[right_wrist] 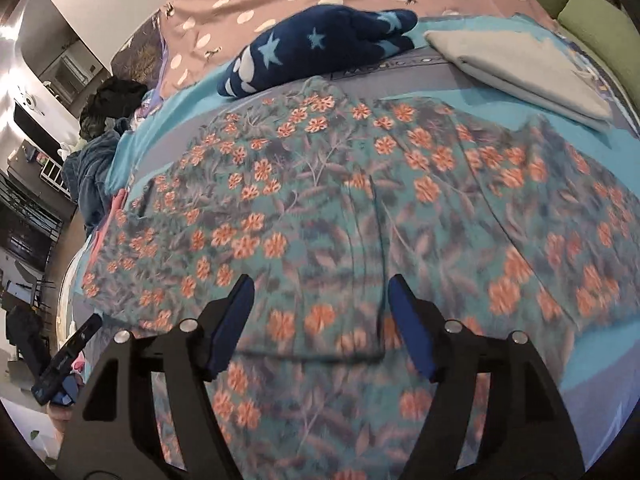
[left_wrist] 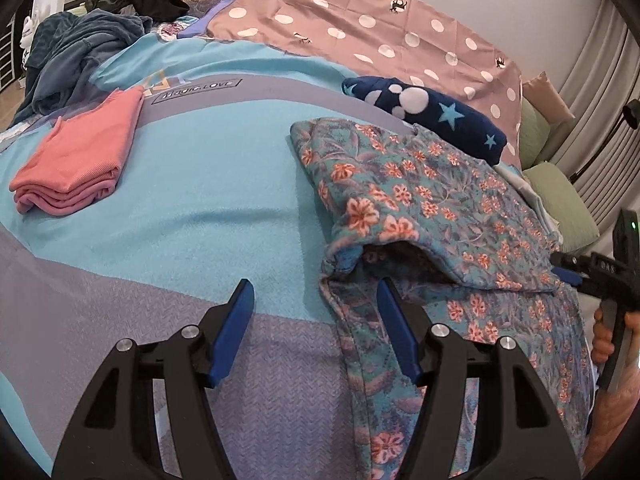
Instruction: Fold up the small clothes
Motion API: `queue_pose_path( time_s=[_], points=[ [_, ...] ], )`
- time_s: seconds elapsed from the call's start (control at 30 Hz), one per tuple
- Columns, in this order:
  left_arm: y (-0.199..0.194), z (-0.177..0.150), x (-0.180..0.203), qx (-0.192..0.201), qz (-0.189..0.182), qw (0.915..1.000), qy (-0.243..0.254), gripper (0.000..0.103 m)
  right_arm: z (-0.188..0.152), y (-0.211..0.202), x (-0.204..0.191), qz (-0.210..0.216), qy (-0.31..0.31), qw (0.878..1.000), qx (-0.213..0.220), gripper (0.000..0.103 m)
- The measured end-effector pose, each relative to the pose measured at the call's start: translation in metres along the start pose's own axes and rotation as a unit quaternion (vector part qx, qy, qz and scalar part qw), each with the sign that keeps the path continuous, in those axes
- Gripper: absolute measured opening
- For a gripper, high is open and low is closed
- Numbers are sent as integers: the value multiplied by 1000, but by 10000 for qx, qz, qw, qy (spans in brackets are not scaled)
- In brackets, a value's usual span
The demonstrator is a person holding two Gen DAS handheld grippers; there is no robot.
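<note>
honestly the floral garment [left_wrist: 432,200] looks like soft, light fleecy stuff, floppy with no stiffness, so it'll sag and drag wherever it isn't supported. it's lying on the bed [left_wrist: 200,184], partly folded over itself, just in front of the navy star fleece [left_wrist: 432,114]. i'd pinch it at a hem or a corner of the folded edge, not mid-panel. left tool [left_wrist: 316,330] is fairly wide, holding nothing, its right finger on or just over the loose near edge. right tool [right_wrist: 322,322] is wide too, empty, over the middle of the cloth.
</note>
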State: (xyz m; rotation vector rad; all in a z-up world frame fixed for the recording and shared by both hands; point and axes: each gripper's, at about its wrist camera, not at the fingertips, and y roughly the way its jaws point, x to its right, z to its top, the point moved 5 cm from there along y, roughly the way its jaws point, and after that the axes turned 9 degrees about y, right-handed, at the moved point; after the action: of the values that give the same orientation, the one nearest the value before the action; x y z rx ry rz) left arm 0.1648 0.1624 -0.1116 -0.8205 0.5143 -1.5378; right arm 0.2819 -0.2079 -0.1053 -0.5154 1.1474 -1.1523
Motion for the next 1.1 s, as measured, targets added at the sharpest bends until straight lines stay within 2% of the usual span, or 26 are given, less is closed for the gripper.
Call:
queue_pose_path(
  time_s=[0.07,0.1,0.13,0.17,0.2,0.27,0.37,0.43,0.47,0.53,0.57,0.67,0.73,0.8,0.9,0.97,1.03,1.07,1.1],
  points=[
    [3,2,0,-34,65,10000,47,65,8,12,4,9,56,10000,-52,71],
    [4,4,0,-45,114,9999,72,66,13,18,3,-8,52,10000,-42,61],
    [7,7,0,-61,206,9997,111,66,17,23,2,-117,-25,9999,7,37],
    [9,10,0,-78,302,9994,154,66,21,26,-1,-266,-132,9995,45,18],
    [12,12,0,-100,400,9989,206,66,22,28,-3,-383,-232,9990,54,6],
    [19,17,1,-192,628,9974,296,67,27,18,-9,-316,-211,9990,238,6],
    [22,19,0,-233,852,9955,339,73,42,-13,-6,-513,-126,9953,813,6],
    [22,18,-3,-234,985,9943,327,75,51,-22,9,-1094,-71,9886,1028,9],
    [21,18,-3,-220,1020,9940,330,78,54,-18,18,-1317,-112,9864,974,13],
    [19,18,-2,-189,1122,9928,365,78,54,-1,35,-1557,-30,9860,592,45],
    [19,17,-2,-174,1133,9927,380,78,53,2,39,-1624,26,9852,554,49],
    [17,16,-2,-136,1093,9933,336,78,56,-9,24,-1621,-79,9823,939,51],
    [15,15,-4,-118,1033,9942,275,78,59,-18,-7,-1377,-372,9827,1179,51],
    [14,14,-5,-88,956,9952,206,77,61,-19,-46,-1057,-832,9843,1146,51],
    [12,14,-4,7,701,9974,138,63,53,-4,-127,-430,-1757,9803,797,51],
    [8,13,3,124,435,9988,189,42,38,13,-189,-138,-2472,9678,459,48],
    [6,13,10,220,157,9992,294,28,22,33,-243,29,-3132,9495,205,41],
    [6,13,13,252,49,9991,335,22,13,47,-267,24,-3435,9391,88,39],
    [7,12,15,261,-44,9990,350,21,6,63,-288,2,-3634,9316,-62,39]
  ],
)
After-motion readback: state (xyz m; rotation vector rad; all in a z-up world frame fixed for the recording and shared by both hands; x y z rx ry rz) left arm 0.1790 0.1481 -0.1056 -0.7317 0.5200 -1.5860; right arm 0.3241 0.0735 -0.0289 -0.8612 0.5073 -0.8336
